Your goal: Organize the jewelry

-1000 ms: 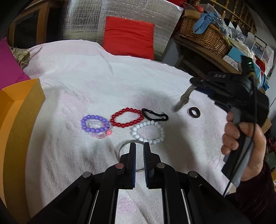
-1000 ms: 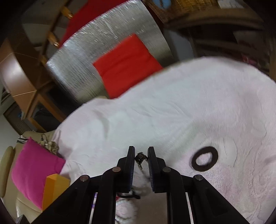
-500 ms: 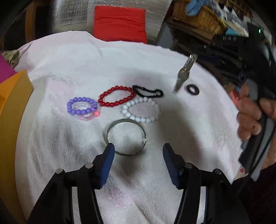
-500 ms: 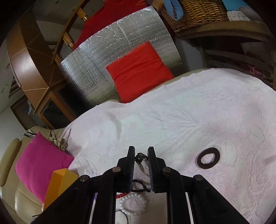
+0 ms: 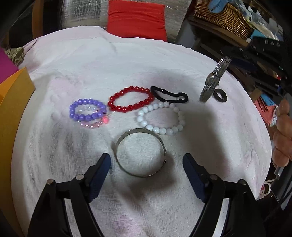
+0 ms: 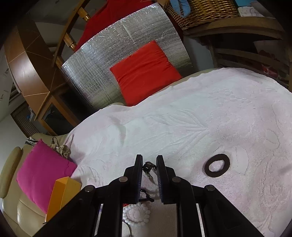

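Purple, red and white bead bracelets (image 5: 87, 111) lie ahead of the left gripper (image 5: 147, 165), whose jaws have just spread wide, freeing the silver bangle (image 5: 140, 152) between its fingertips: placed. Rightward, the right gripper (image 6: 149, 166) pinches a dangling watch (image 5: 212, 80), probably next.

A silver foil panel (image 6: 126, 60) with a red cushion (image 6: 146, 71) fills the upper centre; a wicker basket (image 6: 204, 12) sits upper right.

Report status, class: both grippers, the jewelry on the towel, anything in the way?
Left gripper open, jaws just widened, silver bangle released on the towel. Right gripper shut on the metal watch, held above the towel. Nothing in the way.
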Demonstrator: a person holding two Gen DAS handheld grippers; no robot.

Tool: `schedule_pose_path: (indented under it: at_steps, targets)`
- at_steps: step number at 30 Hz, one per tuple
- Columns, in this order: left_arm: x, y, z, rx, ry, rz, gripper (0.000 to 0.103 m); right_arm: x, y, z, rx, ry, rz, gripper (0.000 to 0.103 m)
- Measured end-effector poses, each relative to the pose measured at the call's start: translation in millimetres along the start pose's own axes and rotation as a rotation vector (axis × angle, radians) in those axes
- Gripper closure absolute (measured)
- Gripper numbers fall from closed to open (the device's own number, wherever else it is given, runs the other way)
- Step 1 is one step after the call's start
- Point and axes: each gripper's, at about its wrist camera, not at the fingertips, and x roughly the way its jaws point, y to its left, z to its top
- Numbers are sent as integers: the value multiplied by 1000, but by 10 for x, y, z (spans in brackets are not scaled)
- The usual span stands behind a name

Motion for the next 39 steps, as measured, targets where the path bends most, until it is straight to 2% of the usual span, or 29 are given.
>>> schedule_pose_path:
  at_steps: [7, 9, 10, 15, 18, 21, 25, 30, 33, 35, 37, 39]
  targets:
    - [66, 55, 73, -38, -33, 2, 21, 32, -3, -27, 2, 15, 2, 86]
    - [97, 50, 82, -32, -43, 18, 35, 32, -2, -30, 1, 15, 3, 86]
    - [104, 60, 87, -24, -41, 31, 38, 28, 0, -30, 0, 14, 5, 86]
    - [43, 97, 102, -32, -57, 15, 41, -38, 55, -28, -23, -13, 13, 86]
    - [-103, 122, 98, -45, -80, 14, 43, -85, 108, -35, -37, -26, 27, 86]
    - [-361, 112, 74, -40, -134, 32, 43, -123, 206, -51, -53, -28, 56, 86]
    - [-818, 212, 18, -85, -216, 26, 43, -171, 436, -126, -77, -14, 114, 86]
    - [-1467, 417, -105, -133, -348, 112, 43, -173, 946, -303, -153, 19, 189, 86]
    - [-1812, 610, -210, -175, -420, 199, 43, -127, 1302, -411, -173, 50, 251, 86]
    - [-1998, 793, -281, -210, -443, 256, 43, -80, 1571, -489, -191, 75, 290, 86]
    - [-2145, 1033, -374, -259, -458, 344, 43, -33, 1897, -573, -219, 97, 334, 86]
    - [-2172, 1260, -442, -302, -438, 433, 43, 14, 2170, -650, -239, 114, 371, 86]
